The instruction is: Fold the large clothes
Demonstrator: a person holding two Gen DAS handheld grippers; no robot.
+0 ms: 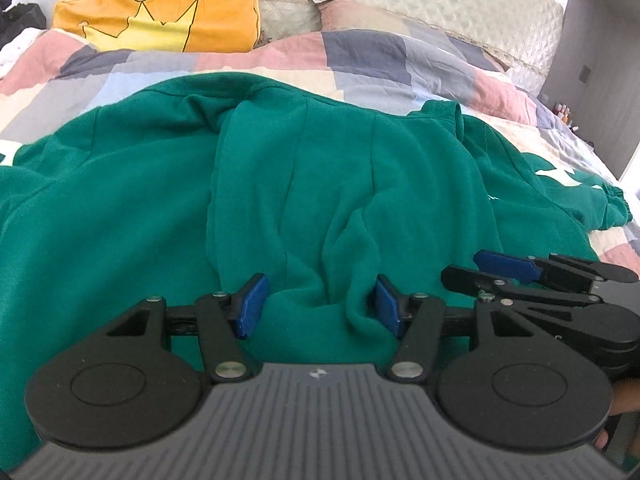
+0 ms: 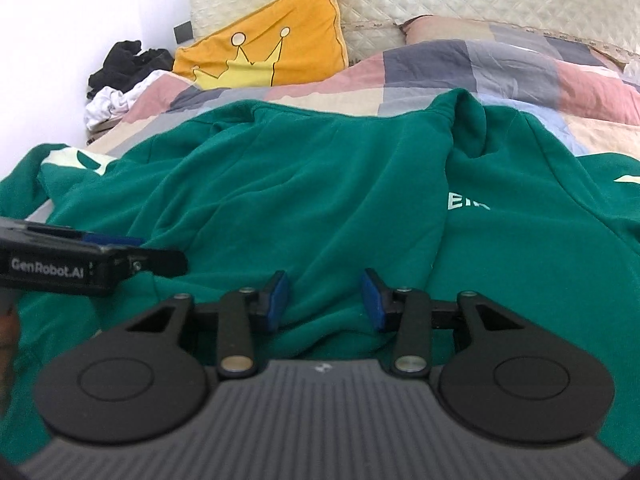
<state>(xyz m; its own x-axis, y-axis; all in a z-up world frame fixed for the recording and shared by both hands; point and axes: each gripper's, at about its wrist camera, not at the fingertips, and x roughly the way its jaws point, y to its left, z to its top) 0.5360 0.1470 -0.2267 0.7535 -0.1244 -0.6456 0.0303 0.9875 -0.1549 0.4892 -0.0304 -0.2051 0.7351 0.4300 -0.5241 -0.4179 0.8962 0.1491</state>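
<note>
One green sweatshirt lies spread across the bed, one orange cushion at 11 o'clock. Two grippers, left gripper and right gripper, jaws apart, straddle raised folds.

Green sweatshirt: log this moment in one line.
green sweatshirt spread on bed | left gripper open over fold | right gripper open over hem | nothing gripped
</note>
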